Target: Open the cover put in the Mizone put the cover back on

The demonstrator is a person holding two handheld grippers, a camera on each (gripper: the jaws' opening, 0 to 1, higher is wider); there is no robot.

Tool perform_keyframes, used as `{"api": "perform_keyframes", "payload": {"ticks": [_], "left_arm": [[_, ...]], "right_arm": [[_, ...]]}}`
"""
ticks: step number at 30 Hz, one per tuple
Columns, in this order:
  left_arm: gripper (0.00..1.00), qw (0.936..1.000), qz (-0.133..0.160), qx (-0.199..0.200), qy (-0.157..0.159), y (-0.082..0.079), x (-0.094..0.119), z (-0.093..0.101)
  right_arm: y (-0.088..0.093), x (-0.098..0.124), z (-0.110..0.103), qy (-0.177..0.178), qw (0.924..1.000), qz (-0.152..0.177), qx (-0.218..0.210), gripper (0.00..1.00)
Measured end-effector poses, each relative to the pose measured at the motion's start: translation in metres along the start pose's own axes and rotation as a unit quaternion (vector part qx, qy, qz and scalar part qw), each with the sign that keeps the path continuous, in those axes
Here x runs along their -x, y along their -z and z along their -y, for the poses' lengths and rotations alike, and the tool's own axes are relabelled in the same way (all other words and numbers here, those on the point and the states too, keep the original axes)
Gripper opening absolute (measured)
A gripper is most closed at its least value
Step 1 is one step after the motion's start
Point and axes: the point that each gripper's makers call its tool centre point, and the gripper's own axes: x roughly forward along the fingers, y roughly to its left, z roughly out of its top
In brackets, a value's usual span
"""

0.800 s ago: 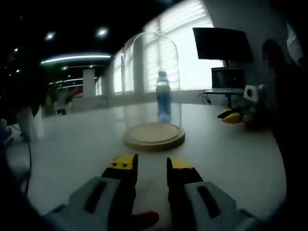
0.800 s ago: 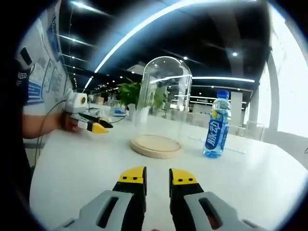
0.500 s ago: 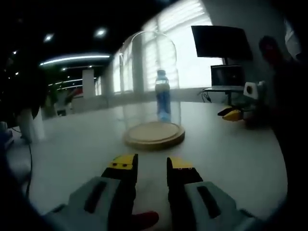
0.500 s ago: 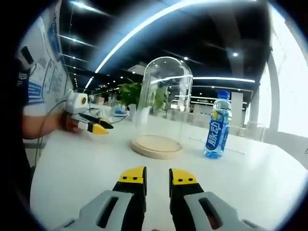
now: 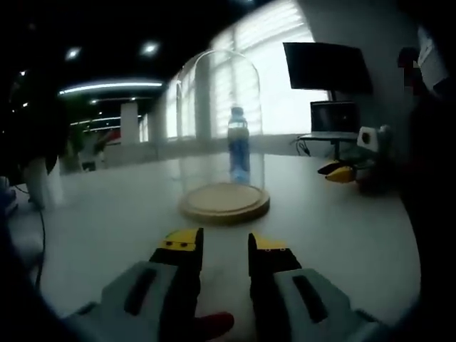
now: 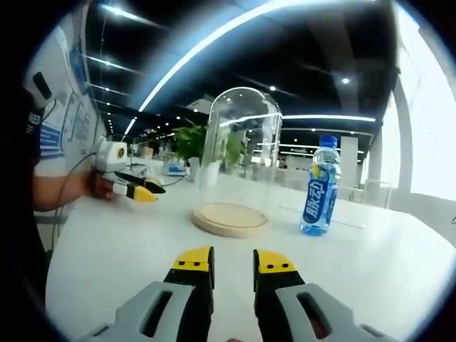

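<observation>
A tall clear glass dome cover (image 5: 217, 121) stands on its round wooden base (image 5: 224, 204) in the middle of the white table (image 5: 342, 231). The blue Mizone bottle (image 5: 239, 146) stands upright beyond the dome and is seen through the glass. In the right gripper view the bottle (image 6: 319, 187) stands on the table to the right of the dome (image 6: 239, 146) and base (image 6: 229, 219), apart from them. My left gripper (image 5: 223, 242) hangs short of the base, jaws a little apart and empty. My right gripper (image 6: 234, 258) is likewise open and empty, well back from the base.
A dark monitor (image 5: 328, 68) and a smaller screen (image 5: 335, 114) stand at the table's far side. A person's arm (image 6: 57, 191) reaches in behind the left gripper (image 6: 134, 189). The right gripper (image 5: 342, 172) hovers over the table's right part. A cable (image 5: 43, 239) runs at the left.
The right gripper's jaws have parted slightly. Both views have shifted a little; the dome, base and bottle stand where they were.
</observation>
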Motion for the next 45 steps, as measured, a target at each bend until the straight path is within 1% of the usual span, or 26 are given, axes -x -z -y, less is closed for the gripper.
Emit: {"api": "perform_keyframes", "payload": {"ticks": [18,27,32,36,40,43,45], "left_arm": [[0.2,1.0,-0.002,0.001,-0.003,0.0008,-0.0003,-0.0018],[0.2,0.9999,0.005,0.011,-0.003,-0.0015,0.0009,-0.003],[0.2,0.9999,0.003,0.011,-0.002,-0.0009,0.0002,-0.0024],[0.2,0.9999,0.004,0.014,-0.005,-0.0014,0.0009,-0.0037],[0.2,1.0,-0.001,0.004,-0.005,0.0005,-0.0005,-0.0017],[0.21,1.0,-0.007,0.001,-0.003,0.0027,-0.0014,-0.001],[0.21,1.0,-0.004,0.004,-0.004,0.0015,-0.0009,-0.0017]], "right_arm": [[0.0007,-0.0002,-0.0025,-0.004,1.0,-0.002,0.005,0.15],[0.0004,0.0001,-0.0033,-0.004,0.9999,-0.002,0.009,0.15],[-0.0003,0.0007,-0.0004,0.0,1.0,0.0,0.001,0.16],[-0.0002,0.0001,0.0001,0.001,1.0,0.0,0.004,0.16],[-0.0015,0.0016,0.0052,0.009,0.9999,0.005,-0.012,0.16],[-0.0002,0.001,0.0041,0.012,0.9999,0.001,-0.003,0.16],[-0.0001,0.0009,0.0035,0.011,0.9999,0.0,0.001,0.16]]}}
